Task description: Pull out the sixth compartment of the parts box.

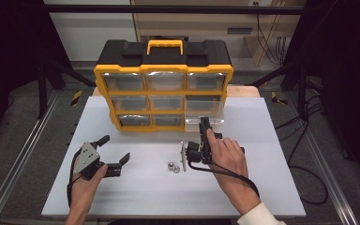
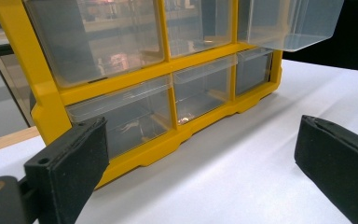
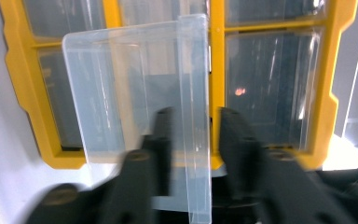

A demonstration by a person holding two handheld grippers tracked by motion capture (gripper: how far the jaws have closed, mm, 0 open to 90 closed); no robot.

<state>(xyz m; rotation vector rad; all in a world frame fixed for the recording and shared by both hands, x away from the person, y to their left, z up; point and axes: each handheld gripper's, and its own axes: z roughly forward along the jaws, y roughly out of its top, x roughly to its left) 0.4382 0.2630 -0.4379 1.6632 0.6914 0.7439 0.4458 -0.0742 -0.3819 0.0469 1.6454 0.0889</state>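
Clear plastic forms the drawer pulled partway out of the yellow-and-black organizer, at the right of its middle row, just above the centre of the high view. The right gripper reaches up to it; in the right gripper view the drawer's front lip stands between the two jaws, which are parted a little with a gap on either side, not pinching it. At the lower left of the high view, the left gripper rests on the white table, jaws spread wide and holding nothing. Two metal balls and a bolt lie near the centre.
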